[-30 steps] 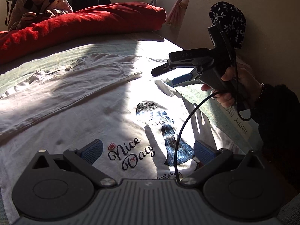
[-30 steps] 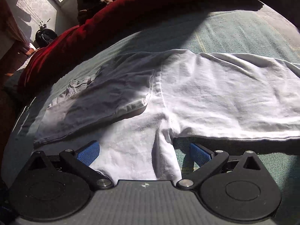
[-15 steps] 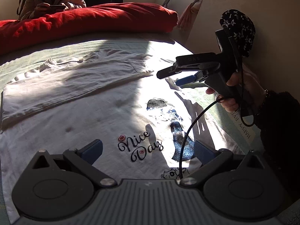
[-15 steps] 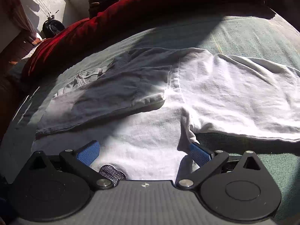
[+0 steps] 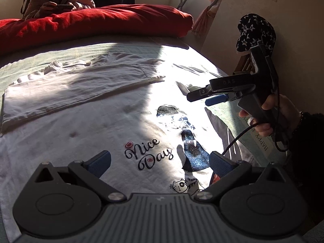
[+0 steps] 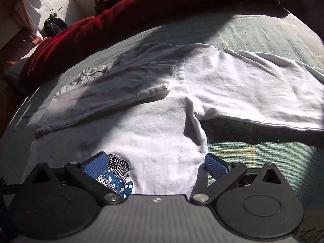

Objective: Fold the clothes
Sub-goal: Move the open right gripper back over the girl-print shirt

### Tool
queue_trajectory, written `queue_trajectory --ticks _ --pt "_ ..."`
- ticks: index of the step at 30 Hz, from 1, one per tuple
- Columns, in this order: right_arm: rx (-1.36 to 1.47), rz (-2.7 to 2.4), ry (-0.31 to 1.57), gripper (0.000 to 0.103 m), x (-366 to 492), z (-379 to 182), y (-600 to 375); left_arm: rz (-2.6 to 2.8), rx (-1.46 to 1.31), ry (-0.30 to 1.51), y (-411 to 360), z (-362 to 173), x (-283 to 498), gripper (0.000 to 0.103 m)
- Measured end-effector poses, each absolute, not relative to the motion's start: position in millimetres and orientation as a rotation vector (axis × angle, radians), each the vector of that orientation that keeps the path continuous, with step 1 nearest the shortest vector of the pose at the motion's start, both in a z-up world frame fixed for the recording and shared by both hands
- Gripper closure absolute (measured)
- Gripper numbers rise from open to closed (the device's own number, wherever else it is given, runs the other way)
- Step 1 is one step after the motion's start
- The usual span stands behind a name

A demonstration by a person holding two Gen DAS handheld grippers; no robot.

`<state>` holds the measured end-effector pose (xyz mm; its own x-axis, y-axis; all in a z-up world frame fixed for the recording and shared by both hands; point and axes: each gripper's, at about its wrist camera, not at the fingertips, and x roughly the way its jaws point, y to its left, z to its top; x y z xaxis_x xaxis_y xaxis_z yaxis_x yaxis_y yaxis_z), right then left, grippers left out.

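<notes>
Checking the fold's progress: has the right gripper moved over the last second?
Yes. The right gripper has drawn back down the white T-shirt, away from the folded sleeve; the blue print now shows by its left finger.

Right sleeve (image 6: 263,93) runs past the frame's edge.

The white T-shirt (image 5: 113,121) carries black "Nice Day" script and a blue figure, on a pale green bed (image 6: 253,34) beside a red pillow (image 5: 97,24).
</notes>
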<state>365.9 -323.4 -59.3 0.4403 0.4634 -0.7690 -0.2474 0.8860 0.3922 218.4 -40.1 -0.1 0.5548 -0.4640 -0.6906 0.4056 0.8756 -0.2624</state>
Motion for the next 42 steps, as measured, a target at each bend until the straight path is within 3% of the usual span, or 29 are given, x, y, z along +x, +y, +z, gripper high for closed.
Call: queue_trajectory --ticks 7,18,27,42 --pt "0.301 0.498 0.959 0.000 293 -49 -323 -0.497 -0.031 0.807 -45 10 188 0.001" --pt "-0.018 0.387 0.841 0.000 199 -85 -281 -0.445 -0.043 0.864 -37 -17 159 0.001" --pt "-0.066 0.326 0.794 0.000 180 -93 -278 -0.382 -0.005 0.926 -40 -56 136 0.001" --pt "-0.033 0.413 0.732 0.000 172 -68 -256 -0.297 -0.052 0.906 -12 -51 121 0.001"
